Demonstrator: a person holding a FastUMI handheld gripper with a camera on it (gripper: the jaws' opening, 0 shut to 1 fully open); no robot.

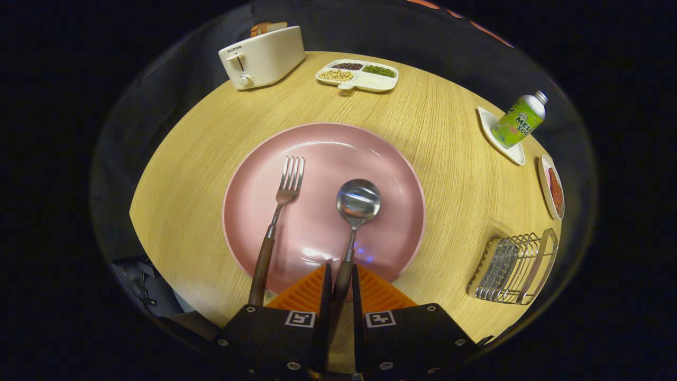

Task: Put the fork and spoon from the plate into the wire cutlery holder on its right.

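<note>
On the plate [322, 153], the spoon [358, 203] lies right of the fork [280, 211]; the fingers [365, 288] flank its wooden handle, seemingly clenched on it for lifting; the holder [515, 270] waits right of the plate.

Plate [317, 159]: pink, round, glossy, flat on the wooden bench [449, 174], just ahead of my jaws [341, 286].

Fork [283, 196]: steel head, dark brown handle. Lies on the plate's left half, tines pointing away from me, handle crossing the near rim and running down beside my left finger.

Spoon [358, 203]: steel bowl facing up, dark brown handle. Lies right of the fork, roughly parallel, the two apart. Its handle sits between my jaws, which stand nearly closed around it; contact on both sides cannot be confirmed.

Holder [515, 267]: wire with a pale frame, resting on the bench to the right of the plate, apart from it. Nothing seen inside.
</note>
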